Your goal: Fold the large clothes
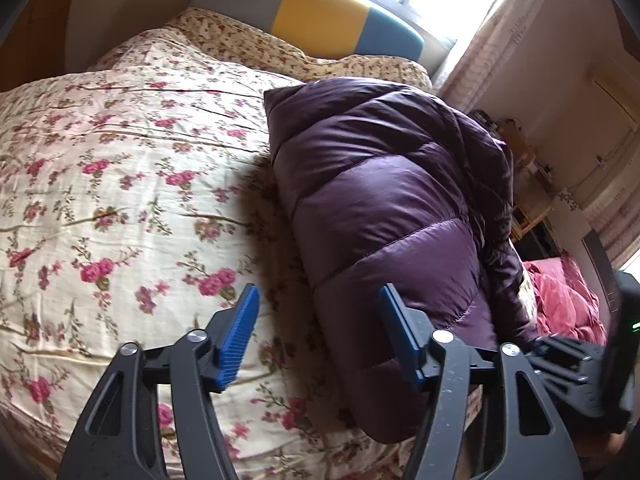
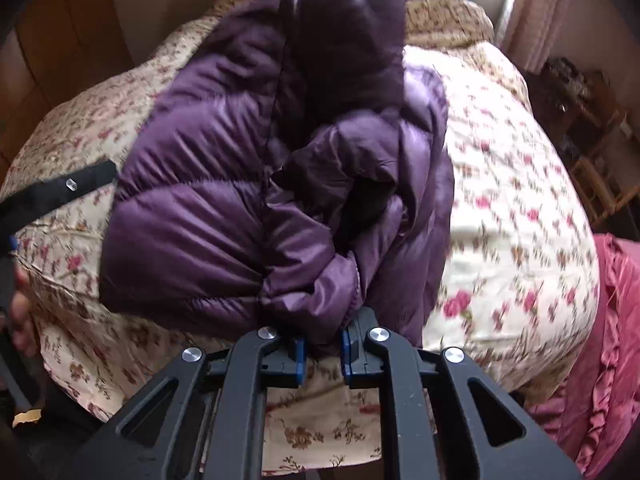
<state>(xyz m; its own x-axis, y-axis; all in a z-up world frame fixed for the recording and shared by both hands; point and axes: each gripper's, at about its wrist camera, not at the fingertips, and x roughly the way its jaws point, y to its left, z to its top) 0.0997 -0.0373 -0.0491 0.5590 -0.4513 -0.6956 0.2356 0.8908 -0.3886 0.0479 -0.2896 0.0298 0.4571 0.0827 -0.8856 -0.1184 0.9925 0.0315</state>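
A purple quilted down jacket lies folded lengthwise on the floral bedspread. My left gripper is open and empty, held just above the bed beside the jacket's near left edge. In the right wrist view the jacket is bunched, with its dark hood at the far end. My right gripper is shut on a fold of the jacket at its near end, and the fabric hides its fingertips. The left gripper's black frame shows at the left edge of that view.
A headboard with grey, yellow and blue panels stands at the far end of the bed. A pink ruffled blanket hangs off the bed's right side. Wooden furniture and curtains stand to the right. A floral pillow lies under the headboard.
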